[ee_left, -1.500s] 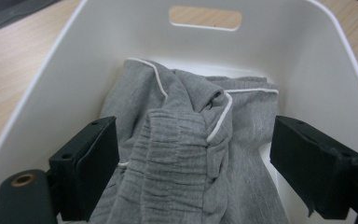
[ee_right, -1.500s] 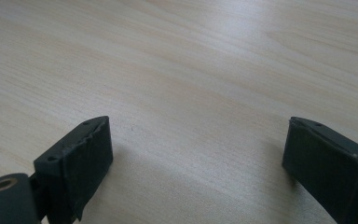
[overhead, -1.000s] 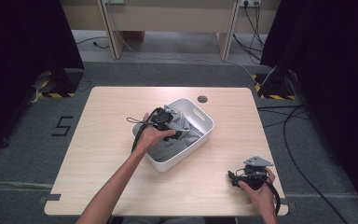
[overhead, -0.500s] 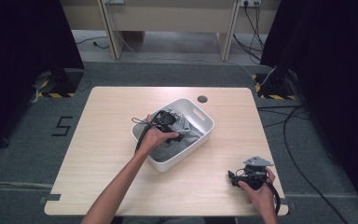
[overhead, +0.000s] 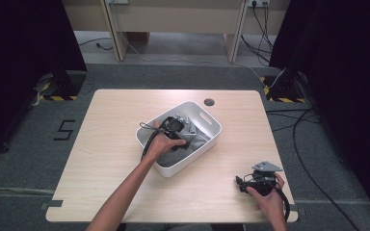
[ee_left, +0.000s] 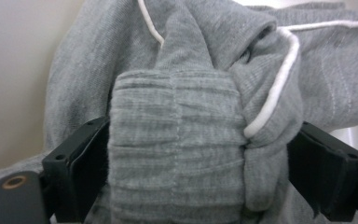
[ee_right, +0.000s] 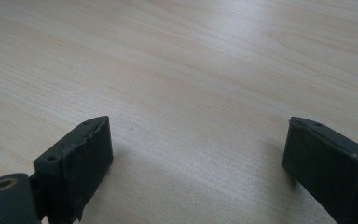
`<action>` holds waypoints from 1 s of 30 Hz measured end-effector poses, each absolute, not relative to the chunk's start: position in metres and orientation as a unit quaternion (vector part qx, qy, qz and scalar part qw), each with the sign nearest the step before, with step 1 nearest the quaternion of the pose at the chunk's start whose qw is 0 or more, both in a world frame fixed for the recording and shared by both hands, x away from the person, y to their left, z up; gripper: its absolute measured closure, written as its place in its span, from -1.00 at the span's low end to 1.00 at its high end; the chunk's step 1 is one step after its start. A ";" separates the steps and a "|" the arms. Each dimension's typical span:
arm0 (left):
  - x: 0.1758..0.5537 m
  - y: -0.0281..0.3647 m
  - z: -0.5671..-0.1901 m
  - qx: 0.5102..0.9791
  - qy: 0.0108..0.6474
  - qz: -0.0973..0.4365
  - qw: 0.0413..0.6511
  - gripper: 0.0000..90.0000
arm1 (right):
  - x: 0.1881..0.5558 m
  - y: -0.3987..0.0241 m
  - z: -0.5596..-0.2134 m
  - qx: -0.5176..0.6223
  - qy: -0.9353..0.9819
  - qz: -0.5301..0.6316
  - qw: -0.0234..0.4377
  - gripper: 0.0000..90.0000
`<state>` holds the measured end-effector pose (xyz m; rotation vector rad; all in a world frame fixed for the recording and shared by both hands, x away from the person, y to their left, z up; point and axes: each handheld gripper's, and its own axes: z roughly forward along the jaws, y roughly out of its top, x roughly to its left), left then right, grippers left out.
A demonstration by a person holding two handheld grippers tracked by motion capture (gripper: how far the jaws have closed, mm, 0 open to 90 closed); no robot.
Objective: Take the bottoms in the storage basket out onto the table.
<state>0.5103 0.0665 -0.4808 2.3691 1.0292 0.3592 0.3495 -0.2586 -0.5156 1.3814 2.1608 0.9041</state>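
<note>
A grey sweatshirt-like garment (overhead: pixel 196 138) with a white drawstring (ee_left: pixel 279 84) lies bunched in a white plastic tub (overhead: pixel 208 117) at the table's middle. My left gripper (overhead: pixel 180 136) reaches into the tub. In the left gripper view its jaws stand wide apart, and a ribbed fold of the garment (ee_left: pixel 177 140) fills the gap of my left gripper (ee_left: pixel 196 156) and touches both pads. My right gripper (overhead: pixel 241 183) rests near the table's front right corner, held by a hand. In the right gripper view my right gripper (ee_right: pixel 196 154) is open over bare wood with nothing between its jaws.
The light wooden table (overhead: pixel 111 130) has a round cable hole (overhead: pixel 209 102) just behind the tub. Black cables trail from both grippers. Grey floor, dark curtains and yellow-black taped stands surround the table.
My left hand and gripper have moved slightly forward and deeper into the tub onto the garment. The right gripper has stayed where it was.
</note>
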 end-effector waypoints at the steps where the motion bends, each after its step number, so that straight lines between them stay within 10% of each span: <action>1: 0.510 0.066 -0.481 0.877 0.381 0.133 0.261 -0.73 | 0.349 -0.259 -0.516 0.497 0.777 0.325 0.210 -0.80; 11: 0.508 0.058 -0.489 0.886 0.371 0.157 0.228 -0.78 | 0.349 -0.259 -0.516 0.497 0.777 0.325 0.210 -0.80; 30: 0.505 0.062 -0.482 0.879 0.368 0.204 0.222 0.28 | 0.349 -0.258 -0.516 0.498 0.776 0.325 0.209 -0.80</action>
